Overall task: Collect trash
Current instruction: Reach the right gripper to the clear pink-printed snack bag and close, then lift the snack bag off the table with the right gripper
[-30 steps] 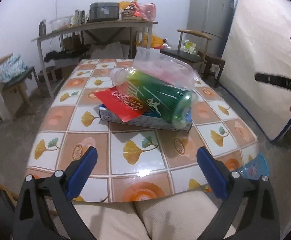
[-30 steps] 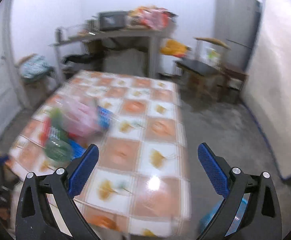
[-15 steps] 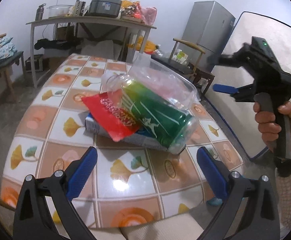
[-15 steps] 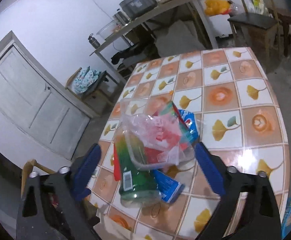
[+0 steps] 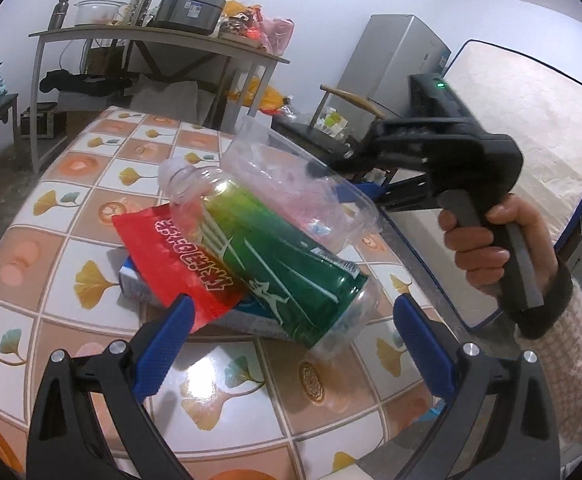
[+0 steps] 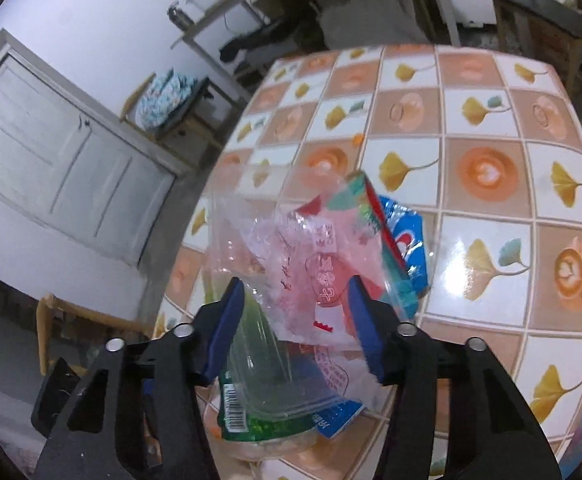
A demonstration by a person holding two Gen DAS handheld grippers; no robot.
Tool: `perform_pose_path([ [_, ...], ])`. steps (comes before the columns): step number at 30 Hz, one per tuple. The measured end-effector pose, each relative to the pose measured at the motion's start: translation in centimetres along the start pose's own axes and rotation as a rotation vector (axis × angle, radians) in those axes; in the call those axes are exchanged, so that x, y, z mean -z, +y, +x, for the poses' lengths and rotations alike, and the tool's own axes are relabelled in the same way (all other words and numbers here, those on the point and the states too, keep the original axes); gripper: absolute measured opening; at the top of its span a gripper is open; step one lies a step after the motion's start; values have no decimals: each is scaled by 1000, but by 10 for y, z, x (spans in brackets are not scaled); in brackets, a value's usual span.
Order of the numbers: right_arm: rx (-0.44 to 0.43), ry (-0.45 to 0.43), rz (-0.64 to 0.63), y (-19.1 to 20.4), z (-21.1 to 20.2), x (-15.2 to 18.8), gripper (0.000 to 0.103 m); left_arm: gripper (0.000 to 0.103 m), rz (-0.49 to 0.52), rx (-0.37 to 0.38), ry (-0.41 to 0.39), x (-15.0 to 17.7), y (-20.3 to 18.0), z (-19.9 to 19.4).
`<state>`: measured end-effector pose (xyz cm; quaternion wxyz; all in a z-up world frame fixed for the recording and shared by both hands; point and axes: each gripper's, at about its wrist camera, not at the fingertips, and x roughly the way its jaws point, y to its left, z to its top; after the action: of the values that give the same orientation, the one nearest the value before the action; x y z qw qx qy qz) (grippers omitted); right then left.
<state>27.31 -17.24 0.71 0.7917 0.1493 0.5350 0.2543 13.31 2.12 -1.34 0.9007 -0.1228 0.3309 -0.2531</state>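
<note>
A trash pile lies on the tiled table [image 5: 71, 184]. In it a green bottle [image 5: 275, 256] rests on its side over a red wrapper [image 5: 179, 252] and a blue carton [image 5: 131, 280]. On top sits a clear plastic container [image 5: 283, 176] with a pink bag inside. My left gripper [image 5: 291, 344] is open just short of the bottle's base, nothing between its pads. My right gripper [image 5: 331, 184], held by a hand, reaches the container from the right. In the right wrist view the right gripper [image 6: 295, 320] points down, its jaws closing with the clear container [image 6: 291, 264] between them, above the green bottle [image 6: 251, 420].
A metal shelf table [image 5: 151, 36] with appliances stands behind the tiled table. A fridge [image 5: 391, 60], a wooden chair [image 5: 343, 100] and an upright mattress [image 5: 531, 120] are at the right. A white cabinet [image 6: 51, 160] and a stool with cloth [image 6: 163, 96] lie beyond the table's far side.
The right gripper swung in from the right, tilted down over the pile, and its jaws narrowed around the clear container. The left gripper edged closer to the bottle.
</note>
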Motion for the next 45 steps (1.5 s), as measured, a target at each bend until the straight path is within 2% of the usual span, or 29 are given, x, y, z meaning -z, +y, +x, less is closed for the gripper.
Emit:
perform_pose_path([
  [3,-25,12,20,-3,3,1,38,97,-1,12,3,0,2,2],
  [6,-98,-10,70,-10,-4,2,38,97,0,13,5,1,3,2],
  [8,-115,-32,91,-14,-8,2,38,97,-3,15,0,1,3,1],
  [12,-92,-36,102,-18,-10,3,34,97,-8,16,-3,2,6,0],
  [16,-38,-15,45,-6,-2,5,31,97,-3,8,1,3,6,0],
  [19,7,-3,-20,6,3,5,19,97,3,2,-1,3,4,-1],
  [21,43,-22,-66,16,-1,7,10,97,12,-5,-4,3,2,-3],
  [22,47,-33,-75,18,-3,7,9,97,15,-7,-5,4,1,-3],
  [27,49,-115,-88,22,-25,7,7,97,21,-9,-7,6,0,-6],
  [34,130,-244,-124,27,-67,16,6,97,26,-10,-13,6,-5,-9],
  [39,189,-316,-149,27,-98,34,6,97,33,-15,-5,8,-7,-8],
  [45,235,-346,-123,14,-123,65,6,97,47,-26,5,11,-6,-6],
])
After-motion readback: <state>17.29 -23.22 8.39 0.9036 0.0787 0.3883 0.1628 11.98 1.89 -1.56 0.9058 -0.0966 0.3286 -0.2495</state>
